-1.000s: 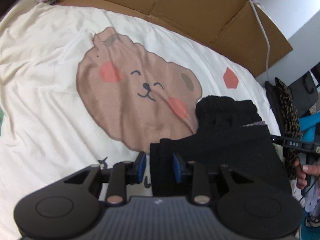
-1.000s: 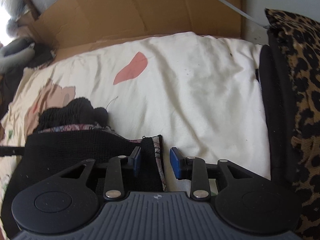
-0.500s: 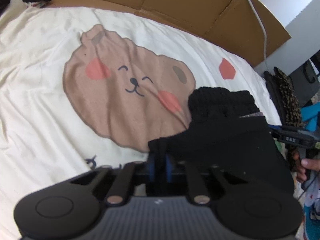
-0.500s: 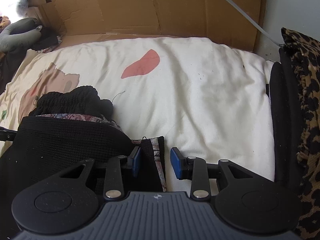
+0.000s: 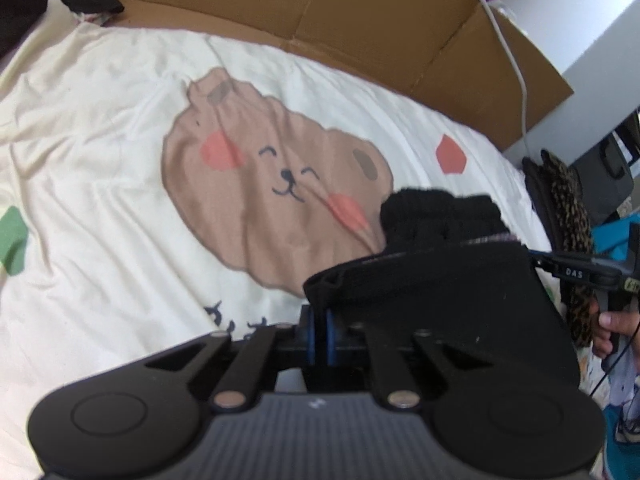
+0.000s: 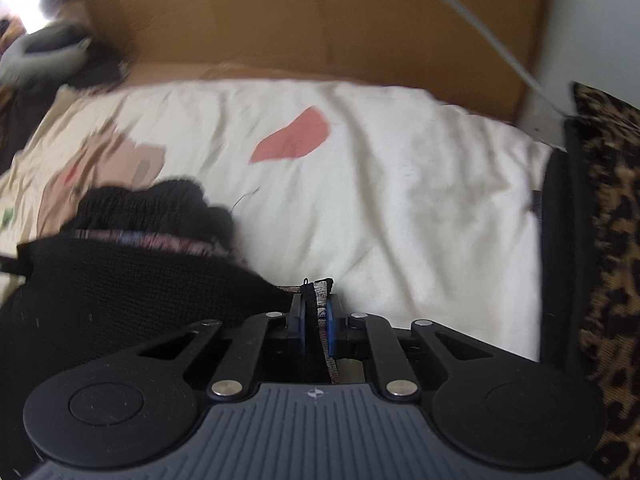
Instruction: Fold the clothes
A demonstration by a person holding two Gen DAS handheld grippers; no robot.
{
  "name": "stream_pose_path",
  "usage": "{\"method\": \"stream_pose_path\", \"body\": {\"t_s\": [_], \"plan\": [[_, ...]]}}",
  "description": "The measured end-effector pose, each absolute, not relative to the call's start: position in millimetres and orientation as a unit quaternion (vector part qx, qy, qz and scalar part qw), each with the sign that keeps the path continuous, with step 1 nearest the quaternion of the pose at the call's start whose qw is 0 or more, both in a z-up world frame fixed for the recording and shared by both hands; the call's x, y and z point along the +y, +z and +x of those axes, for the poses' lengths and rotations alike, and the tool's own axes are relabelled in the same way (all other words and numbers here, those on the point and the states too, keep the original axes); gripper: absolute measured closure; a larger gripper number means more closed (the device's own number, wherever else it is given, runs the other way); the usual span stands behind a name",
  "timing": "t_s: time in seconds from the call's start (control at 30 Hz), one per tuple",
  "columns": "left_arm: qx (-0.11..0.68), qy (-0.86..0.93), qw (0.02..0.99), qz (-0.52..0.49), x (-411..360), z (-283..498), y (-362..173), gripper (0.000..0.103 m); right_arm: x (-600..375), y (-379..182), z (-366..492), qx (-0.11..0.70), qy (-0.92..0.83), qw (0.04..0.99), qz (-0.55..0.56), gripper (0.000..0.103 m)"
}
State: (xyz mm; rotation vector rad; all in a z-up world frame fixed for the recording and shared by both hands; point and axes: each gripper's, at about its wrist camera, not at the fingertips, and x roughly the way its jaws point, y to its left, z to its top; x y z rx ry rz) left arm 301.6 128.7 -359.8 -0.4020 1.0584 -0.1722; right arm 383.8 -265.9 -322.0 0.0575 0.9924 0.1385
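Bear-print bed sheet (image 5: 100,128), black garment (image 5: 440,280) on it

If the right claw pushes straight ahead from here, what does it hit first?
The right claw is shut on the black garment's corner. Ahead lies the cream bedsheet, probably met first, then the cardboard behind it; depth is unclear.
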Motion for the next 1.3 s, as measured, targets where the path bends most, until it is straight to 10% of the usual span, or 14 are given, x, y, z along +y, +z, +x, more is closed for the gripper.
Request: {"method": "stream_pose_path", "body": {"t_s": [1.3], "plan": [[0.482,-0.068,0.854,-0.184,142,351,-354,0.098,-281,-299,415,0.452,0.007,0.891,0.044,0.096]]}}
